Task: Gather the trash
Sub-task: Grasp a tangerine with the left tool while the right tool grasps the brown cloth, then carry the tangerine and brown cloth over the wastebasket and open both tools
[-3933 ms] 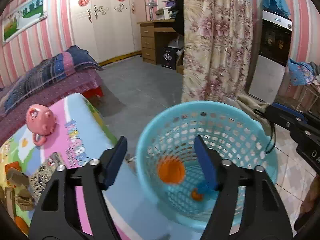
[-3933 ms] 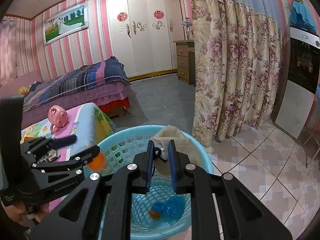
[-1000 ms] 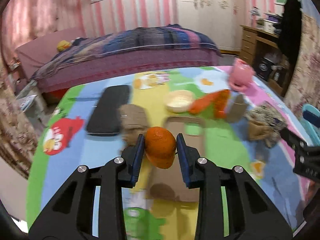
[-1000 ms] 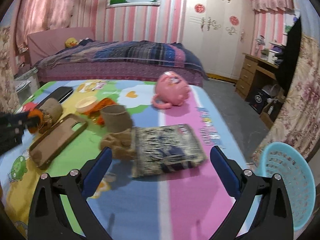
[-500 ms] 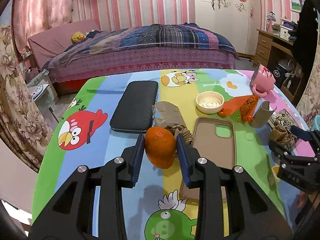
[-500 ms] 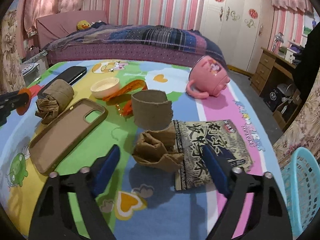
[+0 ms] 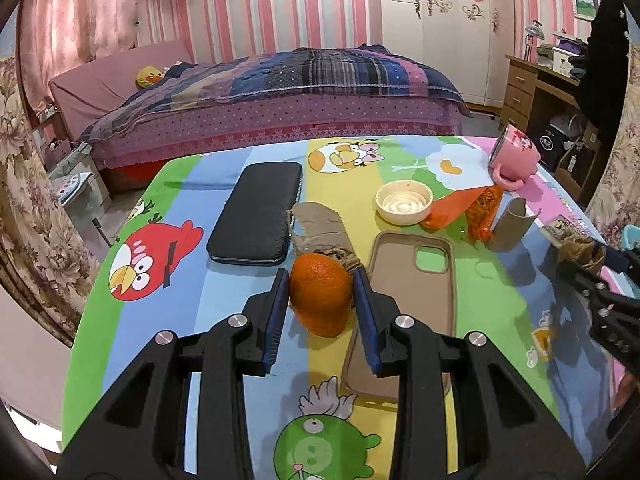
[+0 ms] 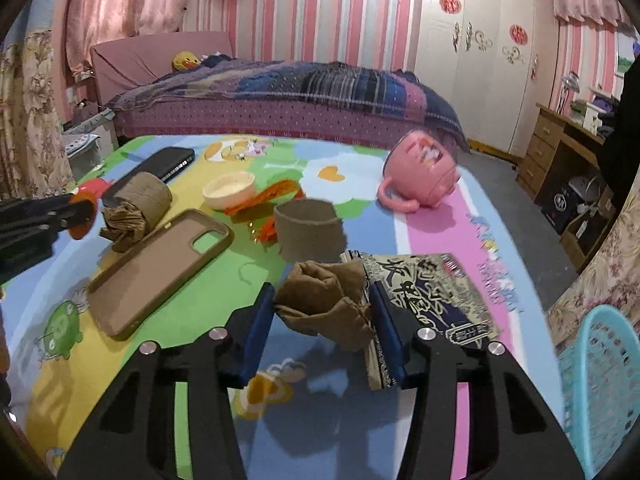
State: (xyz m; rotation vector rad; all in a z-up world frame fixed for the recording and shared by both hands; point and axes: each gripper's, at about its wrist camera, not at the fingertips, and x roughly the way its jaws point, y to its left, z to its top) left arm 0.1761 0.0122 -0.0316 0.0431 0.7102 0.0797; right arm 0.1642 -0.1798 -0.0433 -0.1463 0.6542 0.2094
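My left gripper [image 7: 321, 303] is shut on an orange piece of peel [image 7: 321, 299] and holds it just above the cartoon tablecloth [image 7: 160, 320]. My right gripper [image 8: 325, 312] has its jaws on both sides of a crumpled brown paper wad [image 8: 325, 307], touching it. A second brown paper roll [image 7: 320, 232] lies beyond the peel; it also shows in the right wrist view [image 8: 138, 204]. A torn cardboard tube [image 8: 309, 229], an orange wrapper [image 7: 466, 206] and a patterned packet [image 8: 430, 292] lie on the table. The blue trash basket [image 8: 600, 384] stands off the table's right edge.
A tan phone case [image 7: 412, 276], a black phone [image 7: 256, 216], a cream lid [image 7: 404, 201] and a tipped pink mug [image 7: 514, 158] are on the table. A bed [image 7: 280, 92] stands behind it. A wooden desk [image 8: 560, 152] stands at the right.
My right gripper has moved in and narrowed around the brown paper wad. My left gripper still holds the orange peel and has drawn back slightly over the table.
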